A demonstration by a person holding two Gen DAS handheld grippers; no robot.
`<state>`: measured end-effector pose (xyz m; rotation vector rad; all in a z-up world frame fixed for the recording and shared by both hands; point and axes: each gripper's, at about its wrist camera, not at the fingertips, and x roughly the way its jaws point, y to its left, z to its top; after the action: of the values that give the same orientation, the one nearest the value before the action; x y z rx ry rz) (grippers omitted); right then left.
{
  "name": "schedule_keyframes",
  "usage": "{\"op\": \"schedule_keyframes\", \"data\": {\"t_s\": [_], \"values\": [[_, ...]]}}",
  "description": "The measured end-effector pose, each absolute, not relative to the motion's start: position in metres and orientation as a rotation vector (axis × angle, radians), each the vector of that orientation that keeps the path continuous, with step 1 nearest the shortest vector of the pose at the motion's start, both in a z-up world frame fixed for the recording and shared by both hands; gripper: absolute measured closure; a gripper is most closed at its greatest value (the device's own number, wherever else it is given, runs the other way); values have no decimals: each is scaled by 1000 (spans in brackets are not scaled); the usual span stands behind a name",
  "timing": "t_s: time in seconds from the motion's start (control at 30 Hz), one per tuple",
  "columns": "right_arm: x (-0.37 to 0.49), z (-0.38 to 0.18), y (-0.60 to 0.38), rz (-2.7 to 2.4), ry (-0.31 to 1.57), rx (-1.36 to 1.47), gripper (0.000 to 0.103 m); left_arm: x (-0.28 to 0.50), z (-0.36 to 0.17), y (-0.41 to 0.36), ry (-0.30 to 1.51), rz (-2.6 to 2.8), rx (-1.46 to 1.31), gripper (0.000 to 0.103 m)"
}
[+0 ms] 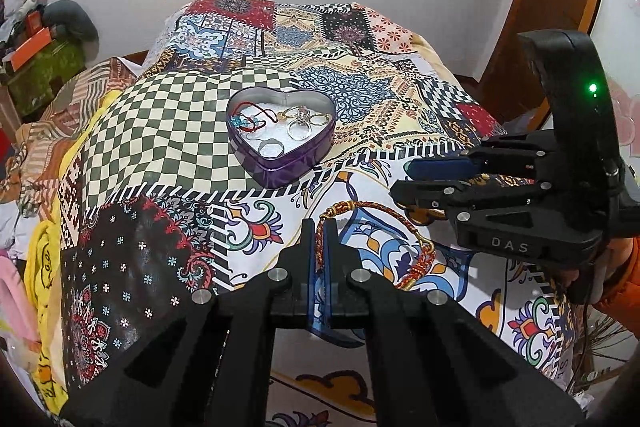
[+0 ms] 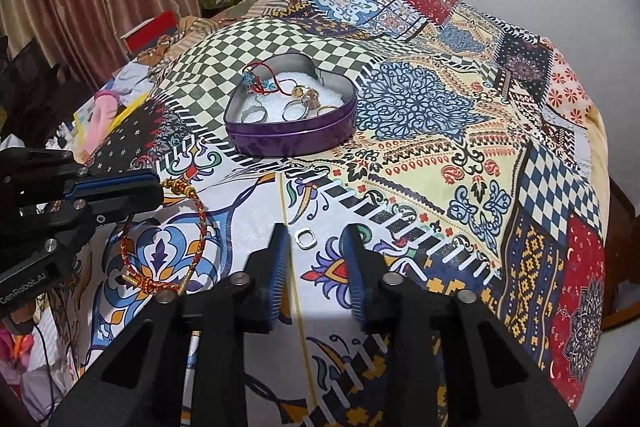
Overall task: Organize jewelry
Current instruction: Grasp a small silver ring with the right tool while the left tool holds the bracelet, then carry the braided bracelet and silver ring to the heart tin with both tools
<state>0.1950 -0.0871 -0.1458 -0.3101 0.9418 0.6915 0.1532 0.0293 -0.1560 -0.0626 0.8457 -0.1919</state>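
Left wrist view
Left gripper (image 1: 318, 227): its fingers were clamped on the braided red-and-gold bracelet (image 1: 404, 247), the cord pinched between the blue pads.
Bracelet: it looped from the pads out to the right and lay on the patchwork bedspread (image 1: 160, 131).
Heart-shaped tin (image 1: 280, 135): it sat further up the bedspread, holding rings (image 1: 300, 127) and a red cord on white filling.
Right gripper (image 1: 404, 179): it came in from the right, near the bracelet's far side.

Right wrist view
Right gripper (image 2: 314, 235): its fingers stood apart, holding nothing.
Silver ring (image 2: 305, 238): it lay on the bedspread (image 2: 440, 155) between the fingertips, touching neither.
Left gripper (image 2: 158, 187): at the left edge, shut on the bracelet (image 2: 200, 227).
Tin (image 2: 292, 123): beyond the ring, well apart.
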Motion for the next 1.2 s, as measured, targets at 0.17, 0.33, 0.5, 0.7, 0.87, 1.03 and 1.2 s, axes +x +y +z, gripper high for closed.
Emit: {"op": "schedule_keyframes", "data": {"t_s": [0.17,0.33,0.5,0.7,0.87,1.03,1.2], "values": [[191,-146,-83,690,925,-343,94,152,-152,27,836,-190,-61,101],[191,-142,-86,670,916,-337,94,146,-140,28,809,-182,-54,101],[189,-127,-91,658,882,-312,94,144,-125,32,772,-169,-51,101],[186,-95,-92,660,808,-273,94,145,-109,37,727,-155,-62,101],[186,-74,-89,669,753,-241,94,151,-99,41,697,-146,-71,101],[189,-60,-86,679,708,-221,94,157,-91,48,671,-134,-84,101],[197,-53,-80,684,685,-209,94,167,-86,57,651,-118,-94,101]]}}
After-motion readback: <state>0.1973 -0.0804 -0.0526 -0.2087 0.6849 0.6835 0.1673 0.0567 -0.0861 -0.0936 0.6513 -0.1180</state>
